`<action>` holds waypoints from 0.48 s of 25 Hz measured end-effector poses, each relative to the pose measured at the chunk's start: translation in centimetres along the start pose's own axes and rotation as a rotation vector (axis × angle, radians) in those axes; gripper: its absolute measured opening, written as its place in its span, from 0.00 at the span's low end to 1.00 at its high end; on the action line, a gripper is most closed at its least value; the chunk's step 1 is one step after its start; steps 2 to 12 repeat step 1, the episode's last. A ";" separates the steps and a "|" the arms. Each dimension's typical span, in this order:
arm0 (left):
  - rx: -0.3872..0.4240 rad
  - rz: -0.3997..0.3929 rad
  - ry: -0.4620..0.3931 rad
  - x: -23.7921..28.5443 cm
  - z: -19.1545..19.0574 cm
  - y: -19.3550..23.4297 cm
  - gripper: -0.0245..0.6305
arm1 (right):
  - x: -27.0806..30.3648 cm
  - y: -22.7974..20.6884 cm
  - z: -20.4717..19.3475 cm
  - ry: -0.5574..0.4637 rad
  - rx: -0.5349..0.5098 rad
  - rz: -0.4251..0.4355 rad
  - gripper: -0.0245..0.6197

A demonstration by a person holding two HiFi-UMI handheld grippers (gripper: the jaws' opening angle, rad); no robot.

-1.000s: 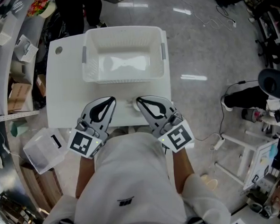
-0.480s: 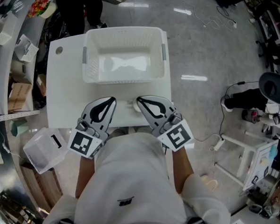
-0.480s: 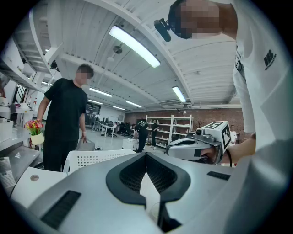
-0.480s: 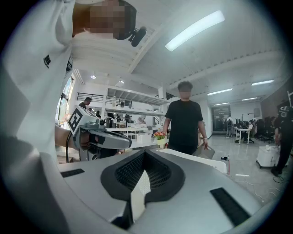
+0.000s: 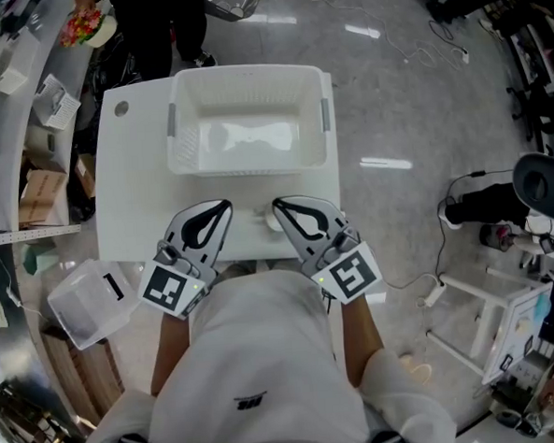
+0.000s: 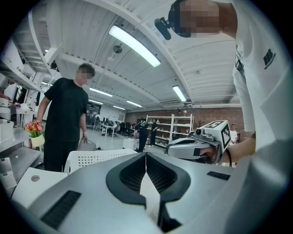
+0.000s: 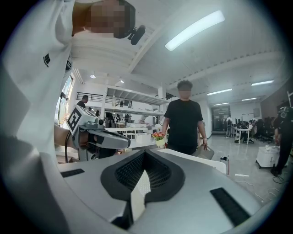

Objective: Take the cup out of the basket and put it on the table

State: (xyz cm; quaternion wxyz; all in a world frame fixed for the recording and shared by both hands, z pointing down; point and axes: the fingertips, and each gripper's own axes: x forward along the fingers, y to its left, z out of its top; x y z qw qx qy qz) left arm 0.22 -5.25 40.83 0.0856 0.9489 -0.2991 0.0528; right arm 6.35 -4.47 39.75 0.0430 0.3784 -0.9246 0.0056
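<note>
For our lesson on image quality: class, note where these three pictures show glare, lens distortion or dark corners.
Head view: ceiling lights glare as white streaks on the floor; the white basket barely separates from the white table. Left gripper view: round fisheye frame, black corners, ceiling light strip blown out. Right gripper view: same vignette, light strip overexposed.

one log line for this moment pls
left gripper: shut, empty | right gripper: shut, empty | both: over table near edge, short of basket | cup: not made out
</note>
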 end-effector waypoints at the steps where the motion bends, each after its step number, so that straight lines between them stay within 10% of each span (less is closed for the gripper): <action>1: 0.002 0.002 0.001 0.0 0.1 0.1 0.05 | 0.1 0.0 0.0 -0.002 -0.002 0.000 0.05; 12: 0.002 0.002 0.001 0.0 0.1 0.1 0.05 | 0.1 0.0 0.0 -0.002 -0.002 0.000 0.05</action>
